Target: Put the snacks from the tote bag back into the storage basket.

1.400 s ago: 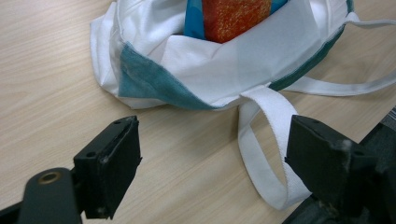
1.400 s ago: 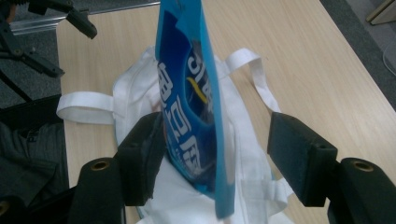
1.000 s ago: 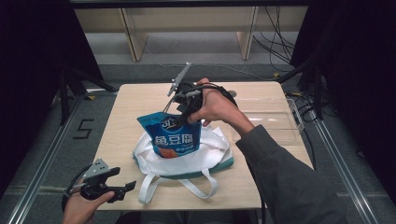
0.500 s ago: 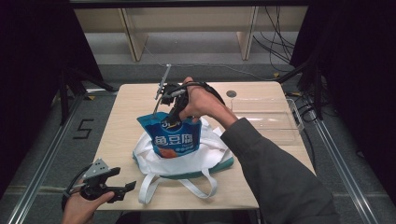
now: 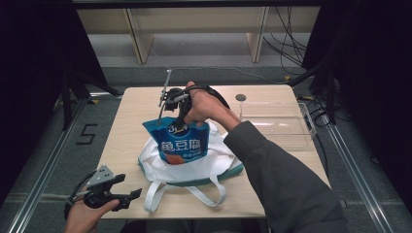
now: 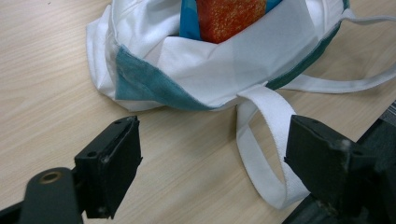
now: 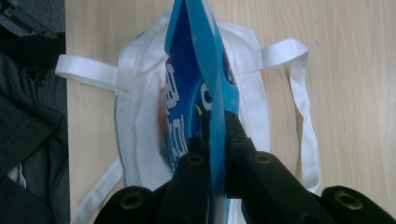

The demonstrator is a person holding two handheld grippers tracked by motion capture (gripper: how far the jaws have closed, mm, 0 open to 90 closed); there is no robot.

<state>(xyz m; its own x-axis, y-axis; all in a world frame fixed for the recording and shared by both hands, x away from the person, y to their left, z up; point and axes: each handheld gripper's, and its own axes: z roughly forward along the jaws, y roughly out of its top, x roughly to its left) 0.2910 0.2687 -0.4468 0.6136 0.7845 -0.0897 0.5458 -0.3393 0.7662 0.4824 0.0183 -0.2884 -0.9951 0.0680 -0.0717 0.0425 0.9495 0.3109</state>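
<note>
Snack pouch (image 5: 179,143): blue, upright in the white tote bag (image 5: 214,162), mid-table.
Right gripper (image 5: 178,122): jaws pinching the pouch's top edge.
Left gripper (image 5: 127,195): jaws apart, holding nothing, at the near-left table corner.
Table (image 5: 131,114): pale wood; clear tray (image 5: 277,124) right of the bag.
Room: dark, grey floor.

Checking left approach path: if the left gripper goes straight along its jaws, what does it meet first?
Probably the white strap loop lying on the table between the open jaws of the left gripper, then the tote bag just beyond. Depth is uncertain.
</note>
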